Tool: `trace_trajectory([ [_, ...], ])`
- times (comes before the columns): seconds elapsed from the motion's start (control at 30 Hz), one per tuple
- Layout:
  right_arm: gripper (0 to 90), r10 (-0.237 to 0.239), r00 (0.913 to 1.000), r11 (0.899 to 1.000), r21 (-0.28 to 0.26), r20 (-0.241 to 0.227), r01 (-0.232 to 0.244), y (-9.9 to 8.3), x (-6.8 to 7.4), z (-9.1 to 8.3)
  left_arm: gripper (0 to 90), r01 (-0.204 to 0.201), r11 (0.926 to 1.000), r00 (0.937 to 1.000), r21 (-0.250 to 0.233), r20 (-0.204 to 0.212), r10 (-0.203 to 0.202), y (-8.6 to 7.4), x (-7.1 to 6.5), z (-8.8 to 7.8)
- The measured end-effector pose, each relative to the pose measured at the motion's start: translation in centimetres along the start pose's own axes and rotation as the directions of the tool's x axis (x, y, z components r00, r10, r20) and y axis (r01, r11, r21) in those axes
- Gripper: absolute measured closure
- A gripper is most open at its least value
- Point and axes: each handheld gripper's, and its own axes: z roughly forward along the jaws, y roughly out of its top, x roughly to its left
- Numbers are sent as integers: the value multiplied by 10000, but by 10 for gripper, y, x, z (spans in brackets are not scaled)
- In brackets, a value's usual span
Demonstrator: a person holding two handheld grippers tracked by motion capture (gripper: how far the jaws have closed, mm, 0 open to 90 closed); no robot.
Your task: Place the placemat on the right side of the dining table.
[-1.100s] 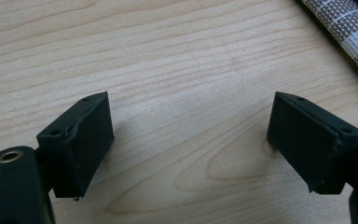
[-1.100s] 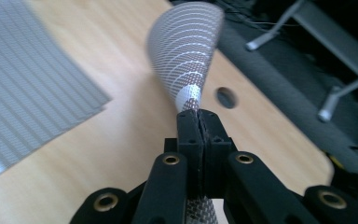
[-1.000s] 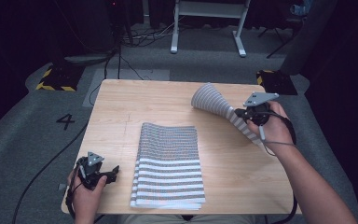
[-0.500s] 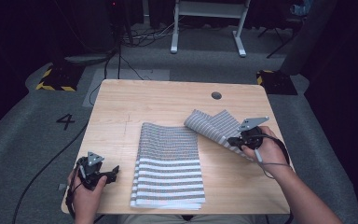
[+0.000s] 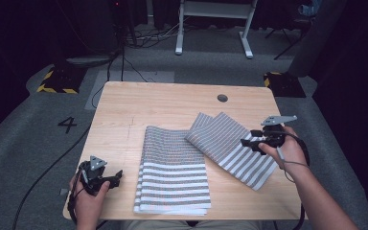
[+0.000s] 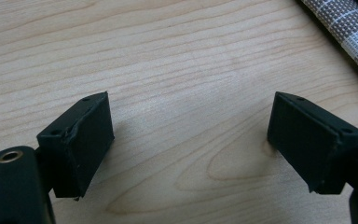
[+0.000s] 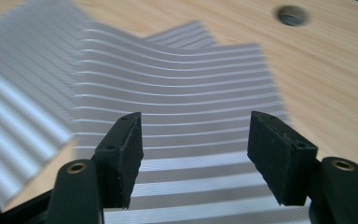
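Note:
A stack of grey and white striped mats (image 5: 172,175) lies at the table's front centre. One more striped mat (image 5: 230,146) lies slantwise to its right, one corner over the stack. My right gripper (image 5: 249,143) hovers at that mat's right edge. Its jaws have just been opening, and in the right gripper view they stand open (image 7: 196,140) above the mat (image 7: 182,107) with nothing pinched between them. My left gripper (image 5: 115,178) rests open at the front left, over bare wood (image 6: 168,56), with the stack's edge (image 6: 349,28) off to its right.
A round cable hole (image 5: 222,97) sits in the wooden table (image 5: 139,103) near the back right. Past the far edge are grey carpet, loose cables and a white desk frame (image 5: 211,24). A "4" (image 5: 68,124) is marked on the floor at left.
The right gripper came down and toward the front with the mat, which hung curled in the air and now lies flat. Its jaws let go of the mat. The left gripper kept still.

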Motion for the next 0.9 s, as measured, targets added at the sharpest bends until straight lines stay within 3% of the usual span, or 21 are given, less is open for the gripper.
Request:
trace_trajectory([
  [0.03, 360, 0, 10000, 10000, 0, 0, 0, 0, 0, 0, 145, 0, 10000, 10000, 0, 0, 0, 0, 0, 0],
  [0.07, 359, 426, 9975, 9989, 160, 566, -435, -5, -17, 4, 145, -1, 10000, 10000, 0, 1, 1, 0, 0, 0],
  [0.13, 360, 791, 9908, 9947, 570, 1095, -857, -13, -31, 10, 145, -4, 10000, 10000, 4, -1, 4, 0, 0, 0],
  [0.2, 360, 881, 9884, 9925, 730, 1240, -976, -17, -36, 13, 145, -2, 10000, 10000, 2, 1, 2, 0, 0, 0],
  [0.23, 358, 1120, 9813, 9833, 1253, 1565, -1323, -30, -48, 21, 145, -6, 10000, 10000, 3, -4, 6, 0, 0, 0],
  [0.27, 358, 1120, 9813, 9833, 1253, 1565, -1323, -30, -48, 21, 145, -6, 10000, 10000, 3, -4, 6, 0, 0, 0],
  [0.3, 349, 1378, 9741, 9724, 1626, 1792, -1675, -41, -55, 27, 145, 0, 10000, 10000, 1, 4, 0, 0, 0, 0],
  [0.33, 349, 1378, 9741, 9724, 1626, 1792, -1675, -41, -55, 27, 144, 0, 10000, 10000, 1, 4, 0, 0, 0, 0],
  [0.43, 325, 1760, 9556, 9517, 2071, 2363, -2265, -56, -68, 33, 145, 1, 10000, 10000, 1, 3, -1, 0, 0, 0],
  [0.47, 325, 1760, 9556, 9517, 2071, 2363, -2265, -56, -68, 33, 145, 1, 10000, 10000, 1, 3, -1, 0, 0, 0],
  [0.5, 314, 1854, 9421, 9386, 2334, 2795, -2540, -64, -74, 34, 145, 2, 10000, 10000, -1, 5, -2, 0, 0, 0],
  [0.53, 312, 1837, 9399, 9323, 2520, 2879, -2594, -67, -76, 35, 145, -3, 10000, 10000, 4, 5, 3, 0, 0, 0],
  [0.6, 307, 2249, 9295, 9214, 2466, 2922, -3005, -71, -77, 35, 145, 1, 10000, 10000, 2, 2, -1, 0, 0, 0],
  [0.7, 329, 2297, 9305, 9256, 2313, 2854, -2994, -73, -77, 34, 145, 2, 10000, 10000, 3, 4, -2, 0, 0, 0],
  [0.73, 415, 2323, 9327, 9267, 2284, 2759, -2984, -72, -74, 33, 145, -3, 10000, 10000, 2, 3, 3, 0, 0, 0],
  [0.9, 558, 2019, 9430, 9334, 2395, 2645, -2670, -70, -69, 33, 145, 0, 10000, 10000, 0, 2, 0, 0, 0, 0],
])
